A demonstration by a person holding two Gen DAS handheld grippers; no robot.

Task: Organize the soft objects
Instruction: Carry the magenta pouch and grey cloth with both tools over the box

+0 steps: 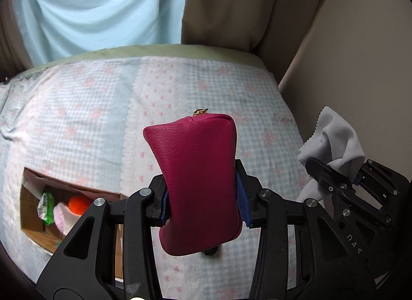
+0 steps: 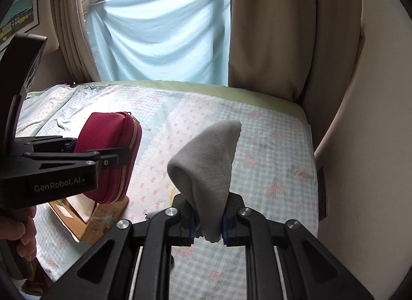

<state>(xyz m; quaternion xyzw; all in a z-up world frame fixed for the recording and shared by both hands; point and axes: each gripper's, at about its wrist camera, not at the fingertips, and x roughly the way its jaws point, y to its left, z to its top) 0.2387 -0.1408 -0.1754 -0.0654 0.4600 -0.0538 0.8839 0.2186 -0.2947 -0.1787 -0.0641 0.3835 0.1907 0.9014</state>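
My left gripper [image 1: 203,197] is shut on a magenta leather zip pouch [image 1: 198,171] and holds it upright above the bed; the pouch also shows in the right wrist view [image 2: 108,150], at the left. My right gripper [image 2: 208,225] is shut on a grey microfibre cloth [image 2: 208,166], which stands up in a peak; it also shows at the right of the left wrist view [image 1: 334,140]. An open cardboard box [image 1: 33,225] lies on the bed at lower left, holding an orange ball [image 1: 78,203], a pink soft item [image 1: 63,216] and a green packet [image 1: 46,204].
The bed has a blue-and-pink checked cover [image 2: 257,145] with a green sheet edge [image 2: 231,91] at the far side. Beige curtains [image 2: 273,29] and a hung light-blue cloth [image 2: 159,32] stand behind. A cream wall [image 2: 373,119] borders the bed's right side.
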